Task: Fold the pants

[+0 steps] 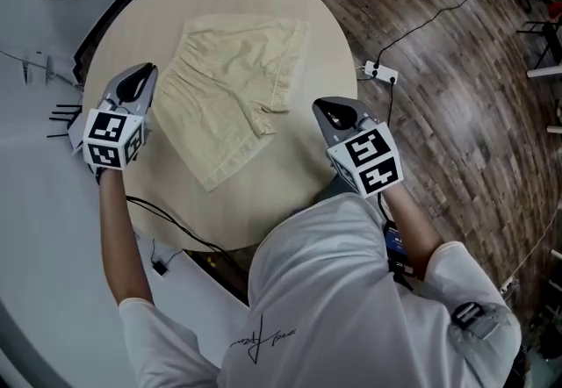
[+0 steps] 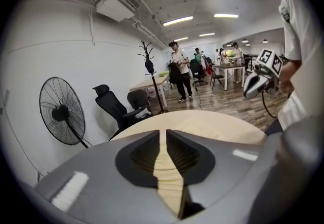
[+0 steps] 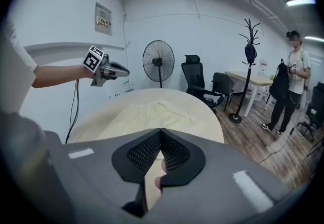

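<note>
Head view: pale yellow cloth pants [image 1: 230,92] are laid flat on the round light wooden counter [image 1: 290,193] | left hand-held gripper [image 1: 140,75] and right hand-held gripper [image 1: 329,110] are kept beside the cloth, jaws pressed together, nothing pinched | folding is judged not yet begun

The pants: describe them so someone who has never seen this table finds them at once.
Find the round, pale wooden table in front of the person. On its far half lie the pants, short-legged and pale yellow, spread flat. They are the only cloth on the tabletop, a shade yellower than the wood.
</note>
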A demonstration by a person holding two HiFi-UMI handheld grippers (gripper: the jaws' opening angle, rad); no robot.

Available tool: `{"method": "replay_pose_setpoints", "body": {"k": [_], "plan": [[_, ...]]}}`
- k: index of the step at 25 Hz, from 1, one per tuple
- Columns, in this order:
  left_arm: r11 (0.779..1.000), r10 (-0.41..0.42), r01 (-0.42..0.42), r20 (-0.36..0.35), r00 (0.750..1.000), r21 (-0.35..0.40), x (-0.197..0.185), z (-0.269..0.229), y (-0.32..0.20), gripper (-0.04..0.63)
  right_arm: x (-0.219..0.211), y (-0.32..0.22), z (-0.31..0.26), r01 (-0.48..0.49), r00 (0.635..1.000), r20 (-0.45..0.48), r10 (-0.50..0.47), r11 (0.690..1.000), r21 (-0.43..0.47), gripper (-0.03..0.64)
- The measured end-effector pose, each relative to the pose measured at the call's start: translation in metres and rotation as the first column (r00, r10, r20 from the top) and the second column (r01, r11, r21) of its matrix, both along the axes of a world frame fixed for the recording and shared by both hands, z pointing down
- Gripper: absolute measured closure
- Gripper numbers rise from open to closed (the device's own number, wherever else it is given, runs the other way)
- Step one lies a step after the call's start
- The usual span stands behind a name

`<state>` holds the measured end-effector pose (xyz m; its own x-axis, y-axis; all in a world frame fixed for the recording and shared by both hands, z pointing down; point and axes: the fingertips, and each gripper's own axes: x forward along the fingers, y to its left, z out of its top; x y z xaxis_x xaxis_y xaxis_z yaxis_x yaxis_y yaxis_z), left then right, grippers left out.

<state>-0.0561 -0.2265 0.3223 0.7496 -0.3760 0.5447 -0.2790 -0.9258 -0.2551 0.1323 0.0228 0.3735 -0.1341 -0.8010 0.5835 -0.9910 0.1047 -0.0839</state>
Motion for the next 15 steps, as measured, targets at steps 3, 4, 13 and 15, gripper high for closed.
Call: {"method": "replay_pose_setpoints", "body": {"k": [3,4,13,15], "plan": [[0.998,-0.022,0.019,-0.049,0.999,-0.064,0.012,0.01,-0.021,0.54,0.007,-0.016,0.009,0.006,1.0,0.0,-0.006,1.0,-0.015,0.623],[0.997,-0.027,0.023,-0.056,0.998,-0.076,0.016,0.014,-0.029,0.54,0.011,-0.022,0.012,0.004,1.0,-0.001,-0.004,1.0,-0.016,0.623],[0.991,0.002,0.005,0.048,0.999,-0.132,0.053,0.069,-0.077,0.54,0.04,-0.064,0.039,-0.01,1.0,-0.005,0.009,0.999,-0.054,0.623],[0.99,0.0,0.01,0.068,0.998,-0.142,0.06,0.08,-0.09,0.54,0.045,-0.072,0.044,-0.012,1.0,-0.003,0.011,0.998,-0.054,0.621]]}}
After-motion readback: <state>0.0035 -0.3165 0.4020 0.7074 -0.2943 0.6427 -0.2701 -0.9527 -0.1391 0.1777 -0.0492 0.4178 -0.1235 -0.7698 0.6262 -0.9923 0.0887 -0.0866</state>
